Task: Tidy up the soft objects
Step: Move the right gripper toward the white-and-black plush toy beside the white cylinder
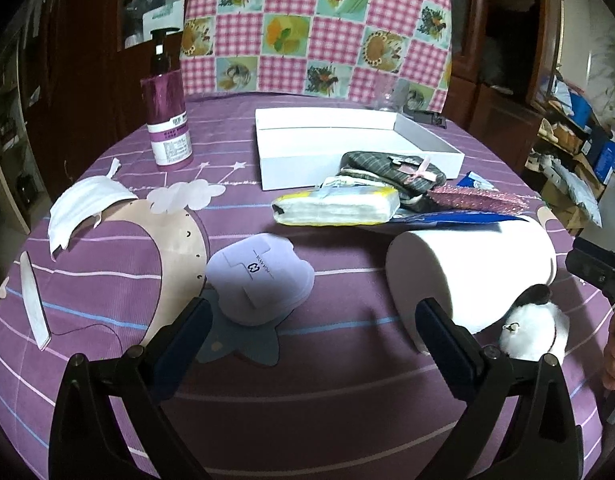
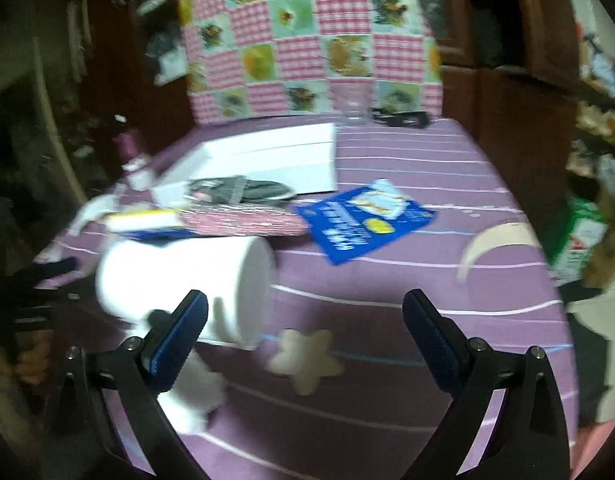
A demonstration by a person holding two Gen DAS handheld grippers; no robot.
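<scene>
While both grippers, left gripper point(image 1: 313, 320) and right gripper point(image 2: 305, 316), are held apart and empty, the toilet roll point(image 1: 471, 272) is seen lying on its side on the worktop point(image 1: 347, 380) between them, nearer the right.

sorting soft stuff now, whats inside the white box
The white box shows only bare white floor and walls. Its near right corner is hidden behind the grey striped fabric bundle.

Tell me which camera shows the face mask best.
The left wrist view: the face mask lies sharp and whole at the table's left side. The right wrist view shows only a blurred white shape at far left that may be it.
</scene>
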